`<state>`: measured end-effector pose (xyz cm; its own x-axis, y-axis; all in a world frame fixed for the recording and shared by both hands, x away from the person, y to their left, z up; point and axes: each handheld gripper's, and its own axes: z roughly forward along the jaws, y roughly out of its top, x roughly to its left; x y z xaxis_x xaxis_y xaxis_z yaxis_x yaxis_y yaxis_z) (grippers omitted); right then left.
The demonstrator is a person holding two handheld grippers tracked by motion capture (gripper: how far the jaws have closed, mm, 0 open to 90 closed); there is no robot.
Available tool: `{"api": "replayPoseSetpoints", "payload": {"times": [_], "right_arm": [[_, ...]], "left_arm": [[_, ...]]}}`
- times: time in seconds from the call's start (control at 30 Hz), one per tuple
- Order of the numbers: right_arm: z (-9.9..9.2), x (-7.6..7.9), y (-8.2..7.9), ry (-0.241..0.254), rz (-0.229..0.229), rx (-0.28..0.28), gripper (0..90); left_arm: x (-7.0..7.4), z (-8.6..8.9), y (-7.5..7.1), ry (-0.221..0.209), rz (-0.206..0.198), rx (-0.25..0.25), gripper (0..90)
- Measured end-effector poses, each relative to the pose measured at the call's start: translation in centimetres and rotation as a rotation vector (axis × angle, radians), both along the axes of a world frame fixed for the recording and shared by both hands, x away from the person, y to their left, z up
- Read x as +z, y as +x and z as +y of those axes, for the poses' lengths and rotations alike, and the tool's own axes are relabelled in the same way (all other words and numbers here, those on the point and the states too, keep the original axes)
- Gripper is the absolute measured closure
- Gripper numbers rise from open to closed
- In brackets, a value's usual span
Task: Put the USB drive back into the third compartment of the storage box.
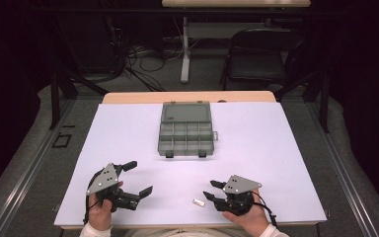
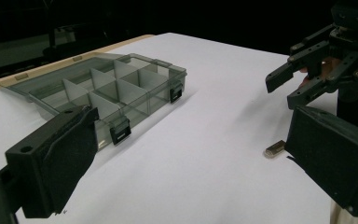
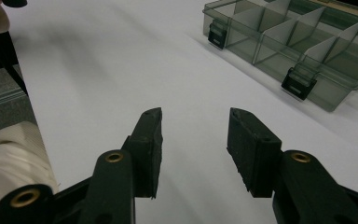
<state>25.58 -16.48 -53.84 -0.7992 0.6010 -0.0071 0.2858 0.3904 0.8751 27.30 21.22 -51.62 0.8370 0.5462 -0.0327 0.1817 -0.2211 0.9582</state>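
Grey box [image 1: 185, 129] lies lid-open mid-desk [image 1: 276, 148], well ahead of both grippers. Small metal piece [image 1: 198, 202] sits just left of the right gripper [image 1: 213, 191]. Left gripper [image 1: 139, 177] and right both released, empty.

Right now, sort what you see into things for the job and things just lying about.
For the job:
compartment box, lid open
small metal piece
left gripper, open
right gripper, open

Lying about:
folding chair
floor cables

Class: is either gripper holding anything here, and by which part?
Nothing is held. The left gripper and right gripper are both open, over bare table.
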Motion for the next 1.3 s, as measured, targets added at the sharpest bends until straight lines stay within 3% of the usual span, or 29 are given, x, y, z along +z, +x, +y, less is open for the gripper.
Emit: {"api": "replayPoseSetpoints", "payload": {"times": [0.13, 0.47, 0.67, 0.83, 1.3], "right_arm": [[0.1, -0.4, 0.1, 0.011, 0.014, 0.003, 55.5], [0.7, -1.2, 0.2, -0.024, 0.032, 0.020, 56.6], [1.1, -1.5, 0.4, -0.019, 0.060, 0.054, 61.0], [2.1, -1.8, 0.4, -0.044, 0.084, 0.103, 64.1], [3.3, -2.5, 0.5, -0.090, 0.134, 0.140, 69.9]], "left_arm": [[0.0, 0.0, 0.0, 0.000, -0.001, 0.003, 2.3], [0.0, 0.0, 0.1, 0.004, 0.006, 0.001, 2.3], [0.0, 0.0, 0.1, 0.005, 0.005, 0.002, 2.2], [-0.1, 0.0, 0.1, 0.004, 0.009, 0.002, 2.3], [-0.1, 0.0, 0.1, 0.004, 0.011, -0.001, 2.3]]}}
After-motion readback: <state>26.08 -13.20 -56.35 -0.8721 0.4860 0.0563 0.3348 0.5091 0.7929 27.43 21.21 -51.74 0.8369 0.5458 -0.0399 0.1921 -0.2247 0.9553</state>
